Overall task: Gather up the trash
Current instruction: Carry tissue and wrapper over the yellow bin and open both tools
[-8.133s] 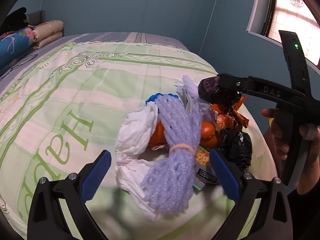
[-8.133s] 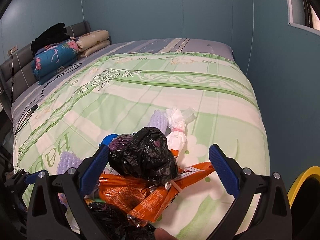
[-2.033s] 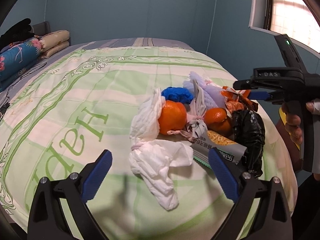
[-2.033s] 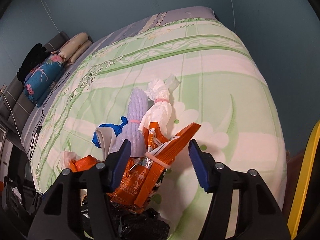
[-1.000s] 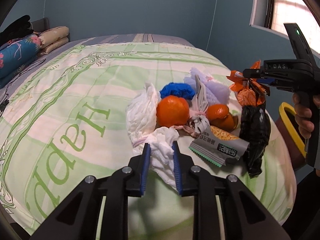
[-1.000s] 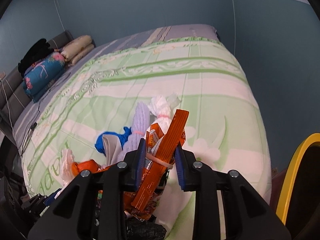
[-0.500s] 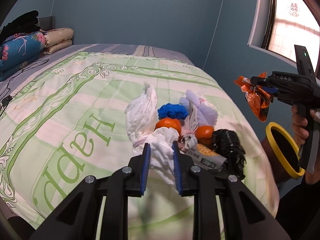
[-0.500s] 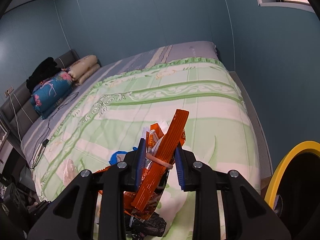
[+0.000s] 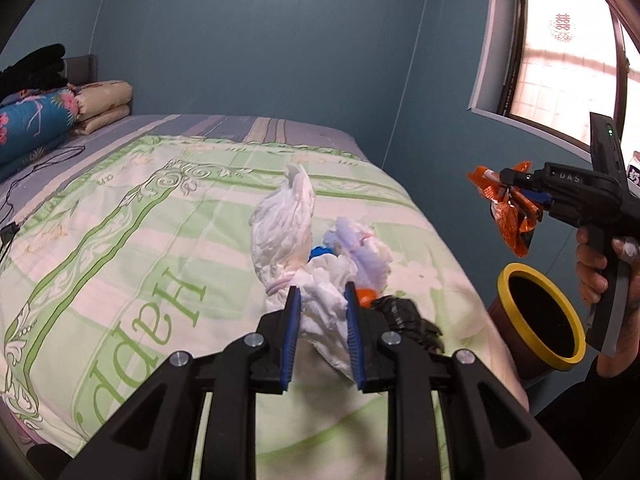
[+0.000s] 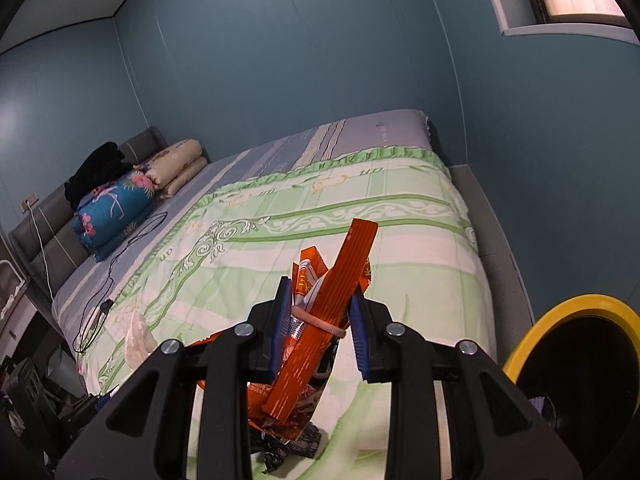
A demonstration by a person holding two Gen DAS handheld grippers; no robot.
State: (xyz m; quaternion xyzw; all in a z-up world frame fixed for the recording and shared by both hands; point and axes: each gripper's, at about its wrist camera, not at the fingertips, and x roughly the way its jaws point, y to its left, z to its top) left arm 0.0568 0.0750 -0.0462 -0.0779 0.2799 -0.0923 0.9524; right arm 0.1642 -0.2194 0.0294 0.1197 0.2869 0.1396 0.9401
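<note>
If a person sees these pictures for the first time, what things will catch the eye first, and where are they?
The bright orange wrapper, bound with a rubber band, sits clamped in the right claw above the bed's edge, with the yellow-rimmed bin below it beside the bed. The left claw grips a white crumpled bag over the green quilt, where more trash lies piled.

- The left black plastic two-finger gripper (image 9: 320, 332) carries ribbed blue pads (image 9: 290, 336) and silver screws at its finger pivots.
- The right black pistol-grip gripper (image 9: 516, 188), at three o'clock in the left view, bears white "DAS" lettering, a green light and a grey trigger.
- A hand (image 9: 596, 256) wraps its handle above a dark sleeve (image 9: 592, 412).
</note>
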